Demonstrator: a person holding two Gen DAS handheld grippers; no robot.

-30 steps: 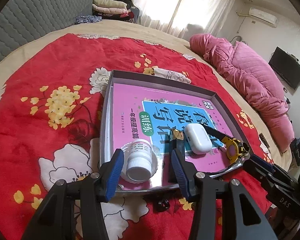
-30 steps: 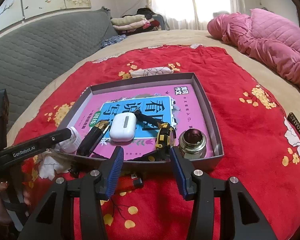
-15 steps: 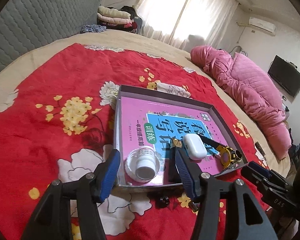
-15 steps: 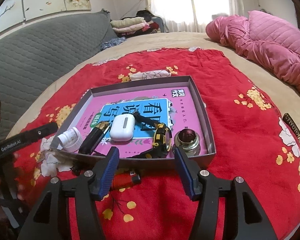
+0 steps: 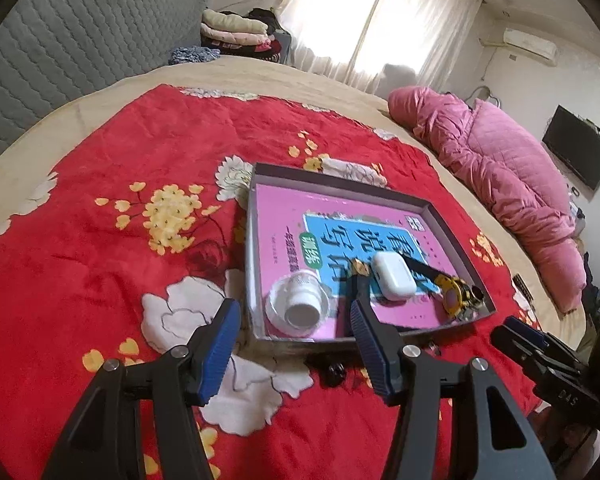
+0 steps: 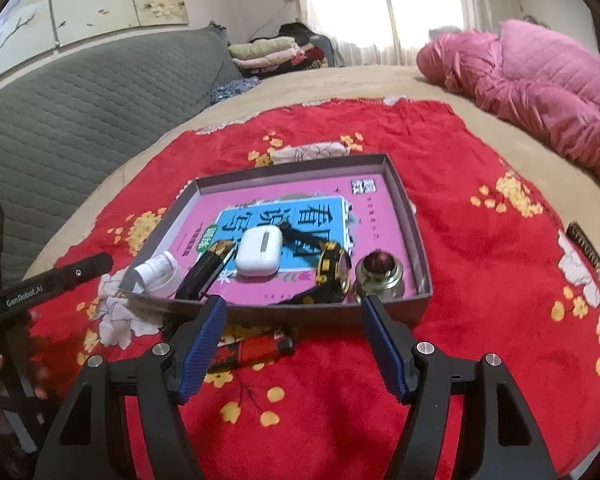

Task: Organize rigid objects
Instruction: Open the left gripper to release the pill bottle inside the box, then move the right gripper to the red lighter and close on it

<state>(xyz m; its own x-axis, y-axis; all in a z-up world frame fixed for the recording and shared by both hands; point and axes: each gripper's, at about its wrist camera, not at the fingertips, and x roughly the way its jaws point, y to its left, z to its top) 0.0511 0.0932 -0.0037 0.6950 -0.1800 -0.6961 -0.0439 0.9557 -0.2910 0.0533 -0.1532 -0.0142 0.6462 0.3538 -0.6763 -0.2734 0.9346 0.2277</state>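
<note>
Grey tray (image 6: 416, 236): on the red blanket (image 5: 112, 184) of the bed, lined with a pink book (image 6: 376, 216)
In tray, near edge: white bottle (image 5: 302, 304) on its side in the left corner; black case (image 6: 204, 276); white earbud case (image 6: 258, 252); yellow-black watch (image 6: 332, 272); round brass jar (image 6: 380, 276) in the right corner
Outside tray: red lighter (image 6: 260, 350) on the blanket just before the near wall; small black item (image 5: 334, 372) beside it, too small to identify
Left tool (image 5: 290, 344): jaws apart, nothing between them, hovering before the bottle's corner
Right tool (image 6: 292, 346): jaws opening, empty, poised over the lighter
Done, as judged: five things gathered in the tray
Left, as judged: lighter and black item still to go in; far half of the tray free for them
Progress, as judged: well past halfway
</note>
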